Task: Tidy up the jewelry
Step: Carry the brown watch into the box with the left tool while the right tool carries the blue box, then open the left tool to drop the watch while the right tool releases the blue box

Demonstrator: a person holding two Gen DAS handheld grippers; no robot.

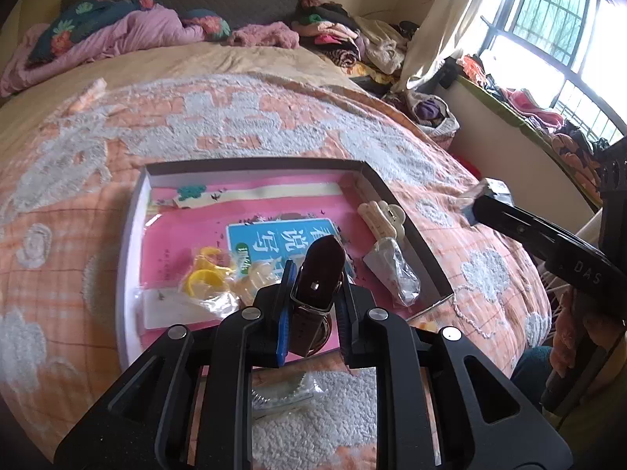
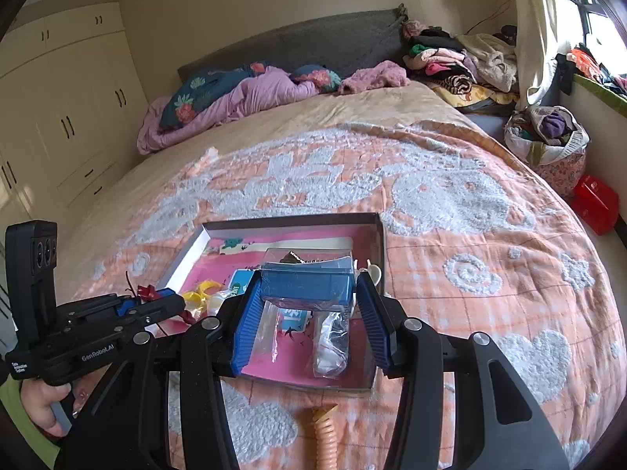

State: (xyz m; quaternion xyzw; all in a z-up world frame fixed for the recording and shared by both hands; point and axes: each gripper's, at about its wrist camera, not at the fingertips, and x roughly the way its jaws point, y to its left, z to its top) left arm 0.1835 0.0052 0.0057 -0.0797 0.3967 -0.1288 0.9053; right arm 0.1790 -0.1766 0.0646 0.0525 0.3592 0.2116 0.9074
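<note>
Shallow tray [image 1: 135, 211] on orange bedspread [image 1: 431, 149]: yellow rings [image 1: 203, 274], cream hair claw [image 1: 382, 215], plastic bags inside. Left gripper [image 1: 313, 293] clamps brown watch strap [image 1: 323, 270] above near edge; right gripper [image 2: 309, 313] clamps clear blue-based box [image 2: 307, 278].

A shallow open box [image 1: 138, 203] with a pink liner lies flat on the bedspread; inside lie a cream hair claw [image 1: 382, 215] near the right wall, yellow rings in a clear bag [image 1: 203, 278], and a crumpled clear packet [image 1: 395, 274]; a brown leather watch strap [image 1: 319, 274], apparently with a buckle, stands over the near edge; a clear case with a blue base [image 2: 307, 276] hangs above.
</note>
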